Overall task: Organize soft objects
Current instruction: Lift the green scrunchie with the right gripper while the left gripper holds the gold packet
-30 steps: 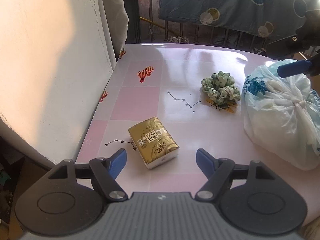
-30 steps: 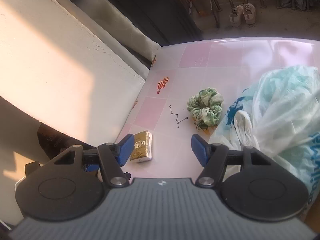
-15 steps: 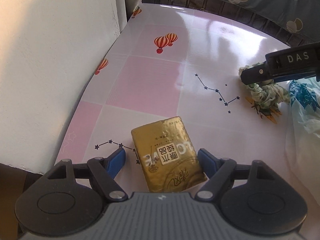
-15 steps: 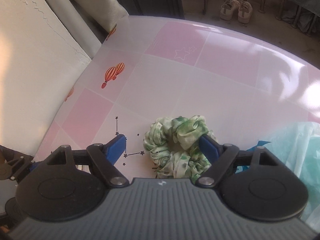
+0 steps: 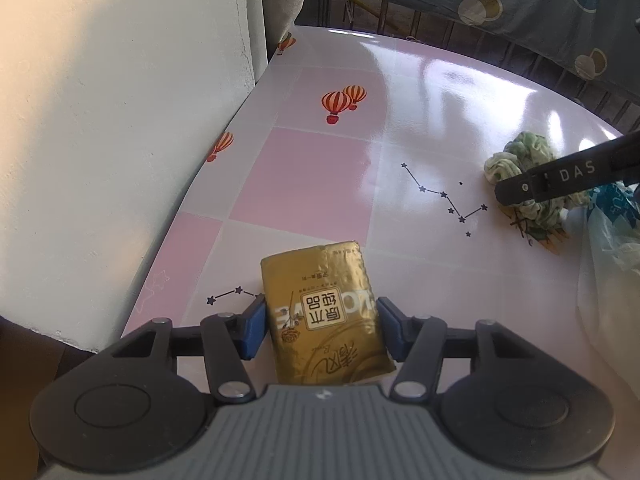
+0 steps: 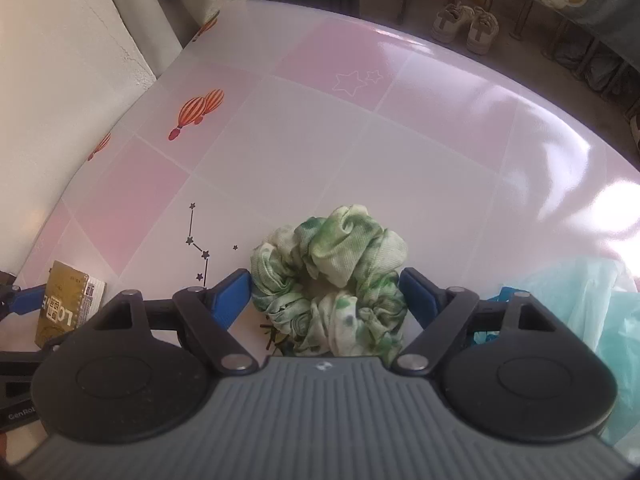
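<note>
Both grippers now sit lower than a second ago, each straddling its target. The left gripper (image 5: 320,326) is closing, pads touching the gold tissue pack (image 5: 324,316); the right gripper (image 6: 325,294) is closing around the green scrunchie (image 6: 330,280), pads at its sides. Both pickups appear imminent. The pack lies near the surface (image 5: 312,176) edge by the wall (image 5: 112,120); the plastic bag (image 6: 592,304) crowds the right, with open room ahead.

Pale shoes (image 6: 466,24) stand on the floor beyond the pink table (image 6: 400,140)
</note>
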Action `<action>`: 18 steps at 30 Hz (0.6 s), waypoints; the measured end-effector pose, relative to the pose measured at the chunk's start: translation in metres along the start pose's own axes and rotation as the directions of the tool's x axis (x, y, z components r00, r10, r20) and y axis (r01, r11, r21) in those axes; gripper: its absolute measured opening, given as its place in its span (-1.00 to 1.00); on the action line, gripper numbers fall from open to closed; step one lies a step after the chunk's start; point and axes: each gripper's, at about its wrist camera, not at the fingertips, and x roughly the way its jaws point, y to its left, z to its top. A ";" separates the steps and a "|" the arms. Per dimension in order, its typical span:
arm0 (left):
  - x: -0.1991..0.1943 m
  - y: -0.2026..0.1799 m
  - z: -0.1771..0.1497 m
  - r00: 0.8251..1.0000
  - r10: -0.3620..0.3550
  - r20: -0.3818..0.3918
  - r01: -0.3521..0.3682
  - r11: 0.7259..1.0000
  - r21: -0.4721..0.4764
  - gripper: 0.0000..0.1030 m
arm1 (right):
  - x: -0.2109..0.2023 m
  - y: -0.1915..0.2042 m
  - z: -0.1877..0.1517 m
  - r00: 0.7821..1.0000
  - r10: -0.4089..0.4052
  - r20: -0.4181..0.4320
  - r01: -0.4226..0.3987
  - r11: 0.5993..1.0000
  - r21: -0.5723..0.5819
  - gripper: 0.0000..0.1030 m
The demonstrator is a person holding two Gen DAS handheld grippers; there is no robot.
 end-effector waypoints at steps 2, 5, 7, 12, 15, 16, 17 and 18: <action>-0.003 0.000 -0.001 1.000 0.007 0.010 -0.007 1.000 0.006 0.12 | -0.005 0.000 0.000 1.000 -0.001 -0.001 0.001 1.000 0.007 -0.19; -0.013 -0.001 -0.005 0.999 0.013 0.034 -0.013 1.000 0.015 0.12 | -0.013 -0.004 -0.002 1.000 0.030 0.002 -0.030 0.999 0.037 -0.54; -0.022 -0.002 -0.007 0.998 0.018 0.059 -0.019 1.000 0.024 0.12 | -0.021 -0.005 -0.005 0.999 0.032 0.020 -0.033 0.999 0.036 -0.59; -0.053 -0.004 -0.014 0.992 0.024 0.121 -0.030 0.999 0.046 0.12 | -0.057 -0.017 -0.015 0.992 0.099 0.077 -0.107 0.988 0.115 -0.61; -0.074 -0.006 -0.018 0.987 0.014 0.163 -0.023 0.998 0.053 0.12 | -0.084 -0.025 -0.024 0.982 0.144 0.121 -0.162 0.974 0.158 -0.61; -0.081 -0.006 -0.019 0.985 0.009 0.175 -0.019 0.998 0.056 0.12 | -0.096 -0.028 -0.029 0.977 0.160 0.138 -0.184 0.967 0.176 -0.61; -0.089 -0.007 -0.020 0.982 0.003 0.189 -0.014 0.998 0.060 0.12 | -0.106 -0.031 -0.033 0.972 0.176 0.155 -0.204 0.961 0.189 -0.61; -0.096 -0.009 -0.022 0.980 -0.002 0.201 -0.011 0.998 0.065 0.12 | -0.114 -0.034 -0.037 0.968 0.187 0.167 -0.218 0.956 0.197 -0.61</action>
